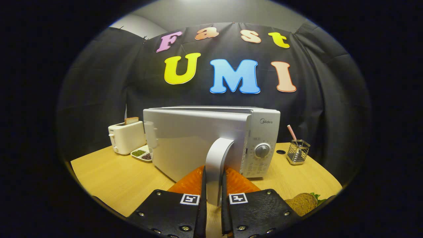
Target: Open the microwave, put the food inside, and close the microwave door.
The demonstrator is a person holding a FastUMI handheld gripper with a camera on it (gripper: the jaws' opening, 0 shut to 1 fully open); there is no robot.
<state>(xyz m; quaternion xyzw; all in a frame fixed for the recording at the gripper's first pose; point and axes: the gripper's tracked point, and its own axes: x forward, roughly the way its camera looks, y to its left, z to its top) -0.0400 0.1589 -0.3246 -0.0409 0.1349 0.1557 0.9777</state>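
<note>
Now the hand-held gripper [213, 195] pinches the curved silver handle [216, 165] of the white microwave's [264, 132] part-open door [195, 142], best swung wide along its arc, brown-bread sandwich [302, 202] waiting on the wooden tabletop [112, 178].

A toaster [126, 137] holding bread [131, 120], a two-part dish [142, 154], and a mesh cup [297, 152] on the table [112, 178].

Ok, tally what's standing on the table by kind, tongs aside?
Microwave: 1, handle clamped between the tongs
Toaster: 1
Divided dish: 1
Mesh holder: 1
Sandwich: 1
Total: 5
</note>
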